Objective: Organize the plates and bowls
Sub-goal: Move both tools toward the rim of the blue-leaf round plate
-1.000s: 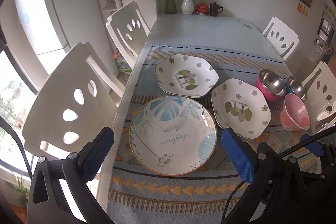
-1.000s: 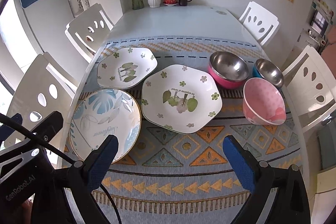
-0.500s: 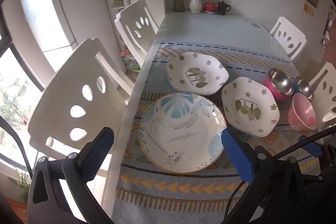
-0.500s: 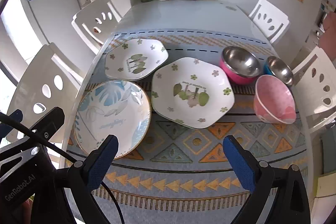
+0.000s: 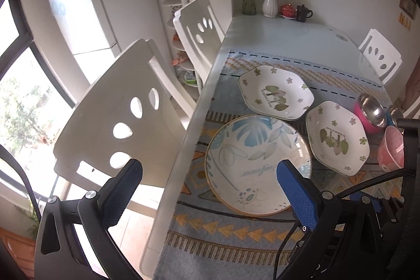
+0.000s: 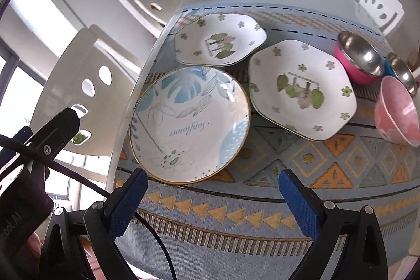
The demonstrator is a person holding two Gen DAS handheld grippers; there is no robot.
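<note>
Nearest the cameras, both grippers are hanging above the near edge of the table with nothing between their fingers. The right gripper point(image 6: 210, 184) is holding its jaws wide apart over the patterned runner point(image 6: 236, 204), and the near rim of the round blue-leaf plate point(image 6: 189, 122) is lying just ahead of the gap, closer to the left finger than to the right one. The left gripper point(image 5: 207, 181) is also holding its jaws wide apart; it is sitting over the table's left edge, so its left finger is showing against a white chair point(image 5: 118, 106) while its right fingertip point(image 5: 288, 175) is overlapping the round plate point(image 5: 257, 164), which is filling the right half of the gap.

Beyond the round plate, a white hexagonal plate with a green leaf print point(image 6: 302, 88) is lying just beside it to the right, and a second such plate point(image 6: 220, 38) is lying farther back. At the right, a pink bowl point(image 6: 396, 109) is standing near the first hexagonal plate, with a steel bowl with a pink outside point(image 6: 359, 57) and a smaller steel bowl with a blue outside point(image 6: 401, 70) behind it.

At the table's far end, a white vase point(image 5: 270, 3) is standing beside a red pot and a dark cup.
</note>
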